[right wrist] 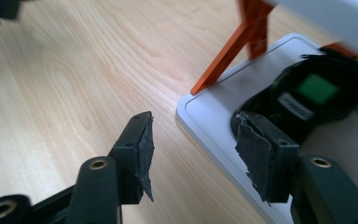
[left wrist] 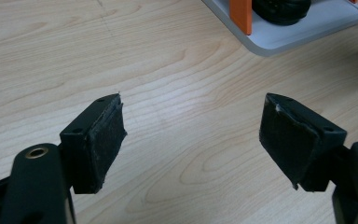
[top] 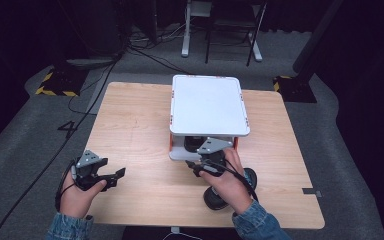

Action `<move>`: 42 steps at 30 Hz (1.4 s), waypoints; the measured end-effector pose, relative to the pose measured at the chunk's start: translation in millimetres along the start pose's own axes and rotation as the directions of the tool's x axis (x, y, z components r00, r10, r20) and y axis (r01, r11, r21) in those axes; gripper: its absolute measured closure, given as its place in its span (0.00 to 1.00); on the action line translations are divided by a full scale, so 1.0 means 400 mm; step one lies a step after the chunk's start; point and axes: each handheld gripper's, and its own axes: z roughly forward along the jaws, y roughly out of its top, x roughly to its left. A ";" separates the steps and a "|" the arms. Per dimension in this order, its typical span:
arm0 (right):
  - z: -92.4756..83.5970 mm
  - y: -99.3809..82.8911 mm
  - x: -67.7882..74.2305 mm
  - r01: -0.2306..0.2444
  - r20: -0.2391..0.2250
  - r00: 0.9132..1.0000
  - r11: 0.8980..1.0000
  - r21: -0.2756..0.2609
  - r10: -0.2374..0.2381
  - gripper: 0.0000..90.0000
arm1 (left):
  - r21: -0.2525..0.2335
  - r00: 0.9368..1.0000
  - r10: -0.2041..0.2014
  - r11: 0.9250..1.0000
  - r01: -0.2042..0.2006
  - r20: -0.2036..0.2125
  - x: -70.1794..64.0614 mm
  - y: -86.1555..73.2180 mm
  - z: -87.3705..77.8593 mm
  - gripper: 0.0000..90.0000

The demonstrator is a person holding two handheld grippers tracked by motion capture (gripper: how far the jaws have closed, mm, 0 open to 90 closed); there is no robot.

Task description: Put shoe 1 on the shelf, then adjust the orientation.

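Pale wood grain runs right across the table (top: 130, 125), the biggest thing here, and out on the middle of its far half stands a two-level rack (top: 207, 105): a white top shelf carried on orange posts (right wrist: 223, 58) over a white bottom tray (right wrist: 214, 126). On that bottom tray, tucked under the top shelf at the near edge, lies a black round object (right wrist: 317, 100) with a green patch and a small white label on its face. That's the thing in play, and it rests on the tray by itself, with no pad pressing on it.

The right gripper (top: 207, 162) sits at the near edge of the rack in the high view, the person's hand wrapped round it. In the right gripper view its jaws stand parted with bare table and the tray's corner between them; one pad (right wrist: 256, 158) hangs just in front of the black object, and I cannot tell whether it brushes it. Released, then, grasping nothing.

A second dark round object (top: 217, 197) lies on the table, partly under the right hand, near the front edge.

Over at the near left, well apart from the rack, the left gripper (top: 111, 179) hovers above bare wood, jaws spread wide and empty, pointing across toward the rack.
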 end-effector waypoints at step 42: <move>-0.186 -0.284 -0.074 -0.352 0.059 0.934 0.936 -0.003 0.351 0.52 | 0.023 0.999 0.032 0.999 -0.033 0.040 -0.027 0.035 0.053 0.25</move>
